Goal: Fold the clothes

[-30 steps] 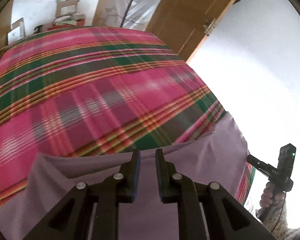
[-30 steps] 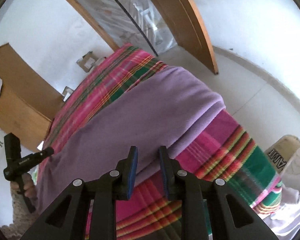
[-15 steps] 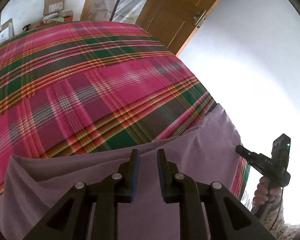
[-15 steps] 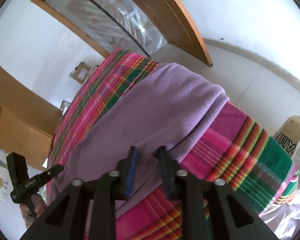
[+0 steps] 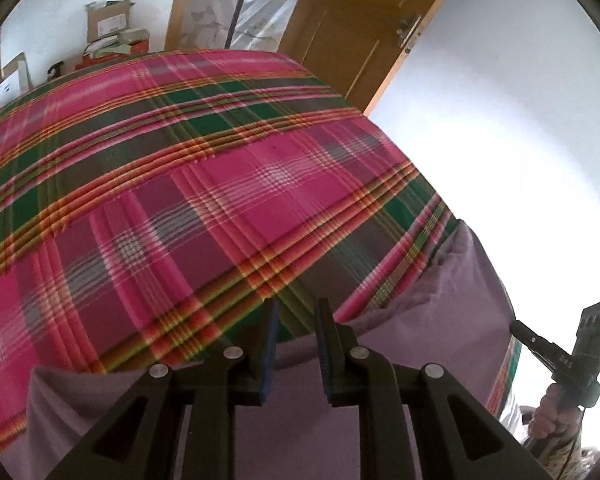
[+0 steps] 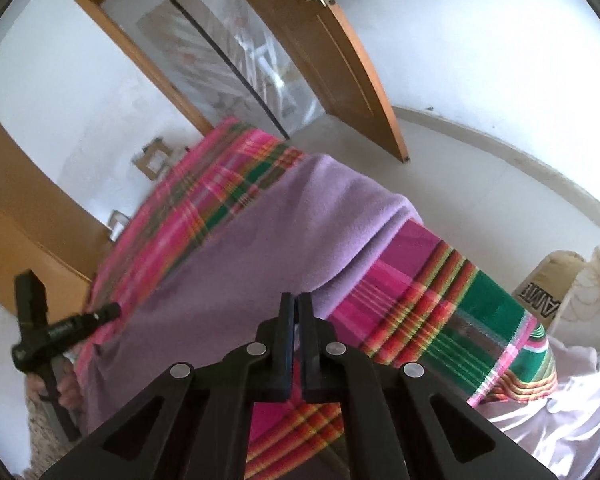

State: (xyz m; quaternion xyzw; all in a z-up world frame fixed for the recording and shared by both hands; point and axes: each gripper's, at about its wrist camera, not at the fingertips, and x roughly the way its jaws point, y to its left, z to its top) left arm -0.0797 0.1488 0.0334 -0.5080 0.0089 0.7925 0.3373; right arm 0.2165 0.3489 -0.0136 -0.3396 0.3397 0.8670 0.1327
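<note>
Mostly flat lilac garment (image 6: pixel 284 240) on plaid bedcover (image 5: pixel 220 184); right claw (image 6: pixel 297 308) apparently pinching hem, left claw (image 5: pixel 296 320) parted.

- The cloth (image 6: pixel 260 264) lies on my bed (image 5: pixel 204 184), along its near edge.
- Behind the bed stands a door (image 6: pixel 340 52); boxes (image 5: pixel 110 26) sit far left.
</note>
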